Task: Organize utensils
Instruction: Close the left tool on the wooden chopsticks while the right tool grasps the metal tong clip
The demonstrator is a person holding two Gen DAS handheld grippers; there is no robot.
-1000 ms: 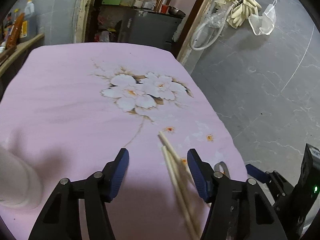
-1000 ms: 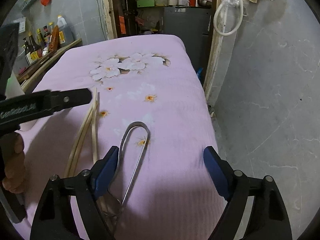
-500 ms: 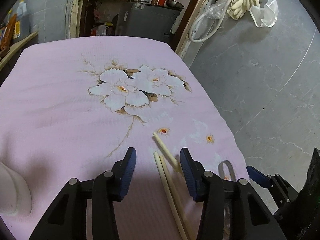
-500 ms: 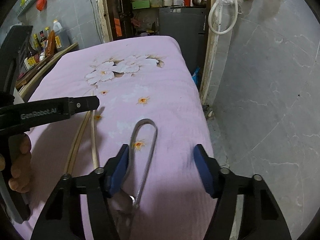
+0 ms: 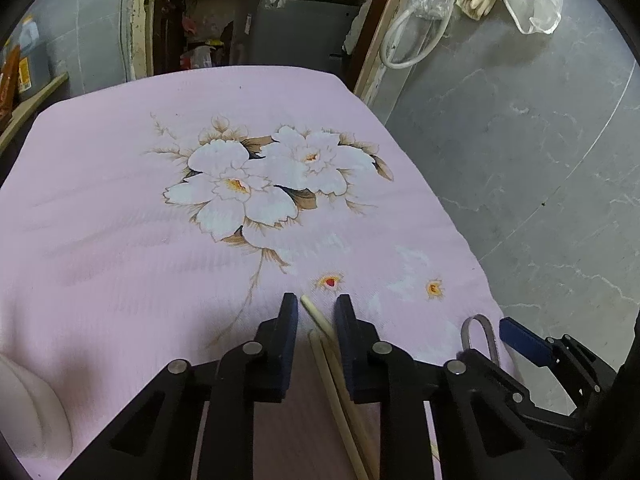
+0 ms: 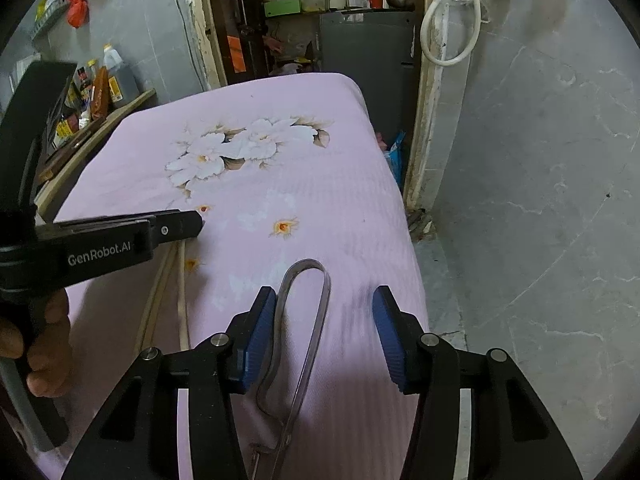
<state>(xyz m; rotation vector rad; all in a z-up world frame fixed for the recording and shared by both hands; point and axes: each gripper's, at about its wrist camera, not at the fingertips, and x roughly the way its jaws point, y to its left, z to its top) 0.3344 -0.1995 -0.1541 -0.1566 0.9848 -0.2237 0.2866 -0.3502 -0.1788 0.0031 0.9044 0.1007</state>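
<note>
Pale wooden chopsticks (image 5: 332, 364) lie on the pink flowered cloth (image 5: 120, 248) and run between the fingers of my left gripper (image 5: 316, 312). Its jaws stand narrow around them with small gaps still showing on both sides. The chopsticks also show in the right wrist view (image 6: 168, 288), under the left gripper (image 6: 176, 228). A bent metal utensil with a looped handle (image 6: 308, 312) lies between the fingers of my right gripper (image 6: 324, 312), close to the left blue pad (image 6: 260, 332). The right gripper is open and also shows in the left wrist view (image 5: 520, 336).
A white cylindrical holder (image 5: 28, 408) stands at the near left on the cloth. The table's right edge (image 6: 408, 248) drops to a grey tiled floor. A shelf with bottles (image 6: 100, 88) runs along the left. A dark cabinet (image 6: 364, 44) stands behind the table.
My left gripper has narrowed around the chopsticks and moved slightly forward. My right gripper has narrowed and come down around the metal utensil.
</note>
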